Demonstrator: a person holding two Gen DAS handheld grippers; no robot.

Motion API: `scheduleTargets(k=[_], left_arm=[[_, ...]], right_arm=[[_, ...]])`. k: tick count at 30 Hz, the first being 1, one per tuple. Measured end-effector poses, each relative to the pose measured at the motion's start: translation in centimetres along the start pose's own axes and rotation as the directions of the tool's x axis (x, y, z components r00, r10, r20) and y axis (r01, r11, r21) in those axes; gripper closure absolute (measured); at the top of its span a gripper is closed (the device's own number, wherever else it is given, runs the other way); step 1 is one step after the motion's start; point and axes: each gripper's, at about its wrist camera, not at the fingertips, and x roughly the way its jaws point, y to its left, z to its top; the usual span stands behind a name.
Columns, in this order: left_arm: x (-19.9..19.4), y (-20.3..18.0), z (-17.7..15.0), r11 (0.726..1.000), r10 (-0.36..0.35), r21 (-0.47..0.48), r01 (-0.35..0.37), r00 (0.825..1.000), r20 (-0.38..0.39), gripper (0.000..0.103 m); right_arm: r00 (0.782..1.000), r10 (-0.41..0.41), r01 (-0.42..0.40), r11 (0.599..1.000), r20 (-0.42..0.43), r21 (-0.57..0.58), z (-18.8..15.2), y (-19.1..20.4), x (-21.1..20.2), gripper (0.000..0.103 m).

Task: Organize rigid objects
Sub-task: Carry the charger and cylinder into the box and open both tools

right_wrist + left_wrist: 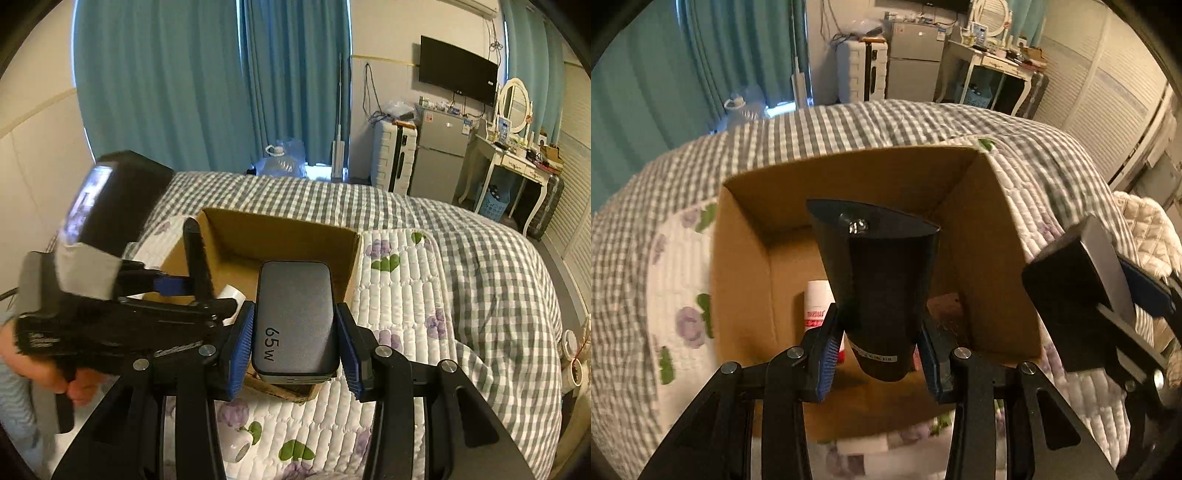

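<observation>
Blue-padded fingers (pixel 827 347) of the left gripper (pixel 877 350) are clamped on the narrow lower end of a dark tapered tube (pixel 882 291), whose long axis runs forward and upward from the pads, its wide flat end held over the open cardboard box (pixel 993 258). Directly beneath and beyond the tube, a white container with red lettering (pixel 820 306) is seen lying on the box floor. On the other side, the right gripper (pixel 295 350) is closed on a grey charger marked 65W (pixel 295 314), held lengthwise along the fingers, with its far end over the near wall of the box (its near end over the quilt (pixel 402 295)). Of the two, the left load is judged nearer to release, being already above the opening; only a lowering seems to be needed.
</observation>
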Motion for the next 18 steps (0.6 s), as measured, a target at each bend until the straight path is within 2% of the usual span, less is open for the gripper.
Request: scheduleTargets(k=[3, 4, 5, 6, 7, 8, 10, 18], left_arm=[[1.0, 0.1, 0.2, 1.000, 0.020, 0.010, -0.020, 1.000, 0.016, 0.062], [1.1, 0.2, 0.2, 0.999, 0.034, 0.013, -0.034, 0.999, 0.030, 0.058], [1.1, 0.3, 0.3, 0.999, 0.039, 0.010, -0.040, 0.998, 0.045, 0.053], [1.0, 0.4, 0.5, 0.999, 0.041, 0.003, -0.041, 0.998, 0.054, 0.038], [0.9, 0.7, 0.7, 0.999, 0.038, -0.011, -0.037, 0.997, 0.066, 0.029], [0.6, 0.9, 0.9, 0.999, 0.027, -0.022, -0.026, 0.997, 0.077, 0.027], [-0.1, 1.4, 1.1, 0.999, 0.007, -0.036, -0.003, 0.995, 0.100, 0.027], [-5.0, 3.1, 0.7, 0.998, 0.020, -0.064, -0.006, 0.975, 0.223, 0.026]], right_arm=[[1.000, 0.004, -0.004, 1.000, -0.017, 0.003, -0.1, -0.4, 1.3, 0.061], [1.000, 0.005, -0.005, 1.000, -0.020, 0.005, -0.2, -0.5, 1.6, 0.061], [1.000, 0.005, -0.005, 1.000, -0.024, 0.008, -0.2, -0.8, 2.1, 0.061], [1.000, 0.006, -0.006, 1.000, -0.027, 0.009, -0.3, -0.9, 2.3, 0.061], [0.999, 0.006, -0.006, 1.000, -0.031, 0.011, -0.3, -1.0, 2.6, 0.061], [0.999, 0.007, -0.006, 1.000, -0.035, 0.012, -0.4, -1.0, 2.8, 0.061], [0.999, 0.004, -0.004, 1.000, -0.041, 0.011, -0.4, -1.0, 3.2, 0.061], [0.999, -0.004, 0.004, 1.000, -0.045, 0.003, 0.0, -0.7, 4.1, 0.061]])
